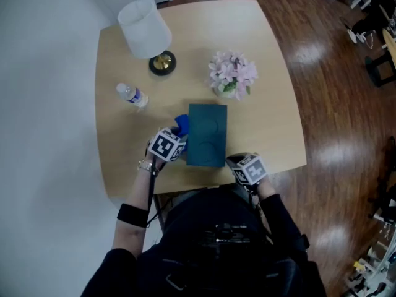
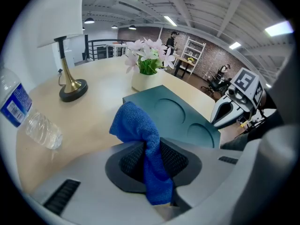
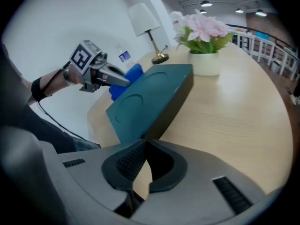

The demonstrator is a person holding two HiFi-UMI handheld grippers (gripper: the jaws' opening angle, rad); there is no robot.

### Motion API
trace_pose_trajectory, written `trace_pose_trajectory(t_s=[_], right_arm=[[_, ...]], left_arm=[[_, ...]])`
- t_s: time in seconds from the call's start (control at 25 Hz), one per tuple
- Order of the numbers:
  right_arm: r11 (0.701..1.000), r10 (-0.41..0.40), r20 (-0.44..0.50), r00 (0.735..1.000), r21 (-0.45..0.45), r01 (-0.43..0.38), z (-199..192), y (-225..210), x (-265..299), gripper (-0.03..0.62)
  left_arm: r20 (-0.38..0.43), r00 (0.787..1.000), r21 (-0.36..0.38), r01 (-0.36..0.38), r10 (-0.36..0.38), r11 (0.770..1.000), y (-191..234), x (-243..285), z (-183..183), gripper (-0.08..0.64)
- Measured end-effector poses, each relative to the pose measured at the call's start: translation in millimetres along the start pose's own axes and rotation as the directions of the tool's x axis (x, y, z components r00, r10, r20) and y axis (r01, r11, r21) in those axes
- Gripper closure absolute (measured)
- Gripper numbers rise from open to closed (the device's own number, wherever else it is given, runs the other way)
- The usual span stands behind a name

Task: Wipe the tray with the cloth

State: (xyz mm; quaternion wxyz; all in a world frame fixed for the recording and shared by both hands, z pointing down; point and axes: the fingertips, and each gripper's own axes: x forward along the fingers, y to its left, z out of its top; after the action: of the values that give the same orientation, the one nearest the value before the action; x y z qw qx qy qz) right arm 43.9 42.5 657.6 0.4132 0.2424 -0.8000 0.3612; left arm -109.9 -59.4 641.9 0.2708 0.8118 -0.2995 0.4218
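Pinched in left tool: blue cloth, just beside tray's long left edge; right tool closed, empty, by tray's near-right corner.

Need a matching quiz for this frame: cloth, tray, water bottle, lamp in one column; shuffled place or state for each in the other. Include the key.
Column one
1. cloth
2. tray
3. water bottle
4. lamp

Column two
A. lies on its side near the left edge of the table in the head view
B. stands toward the table's far side, white shade
C. pinched between the jaws of the left gripper
D. teal, mid-table, two round recesses on top

Pairs: 1-C, 2-D, 3-A, 4-B
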Motion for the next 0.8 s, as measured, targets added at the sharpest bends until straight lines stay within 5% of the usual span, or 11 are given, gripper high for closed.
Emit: trace_pose_trajectory(t_s=[0.4,0.64,0.8], right_arm=[[0.977,0.156,-0.091,0.984,-0.13,-0.167,10.8,70.1,40.3,0.586],[0.975,0.206,-0.056,0.977,-0.072,-0.21,29.2,83.6,60.3,0.585],[0.965,0.254,-0.055,0.966,-0.057,-0.257,30.9,82.3,52.4,0.584]], left_arm=[[-0.113,0.992,0.323,0.087,-0.053,0.942,-4.1,31.5,54.6,0.472],[-0.113,0.991,0.32,0.099,-0.065,0.942,-8.2,49.6,81.7,0.472],[-0.06,0.997,0.258,0.071,-0.058,0.963,0.6,34.0,81.3,0.472]])
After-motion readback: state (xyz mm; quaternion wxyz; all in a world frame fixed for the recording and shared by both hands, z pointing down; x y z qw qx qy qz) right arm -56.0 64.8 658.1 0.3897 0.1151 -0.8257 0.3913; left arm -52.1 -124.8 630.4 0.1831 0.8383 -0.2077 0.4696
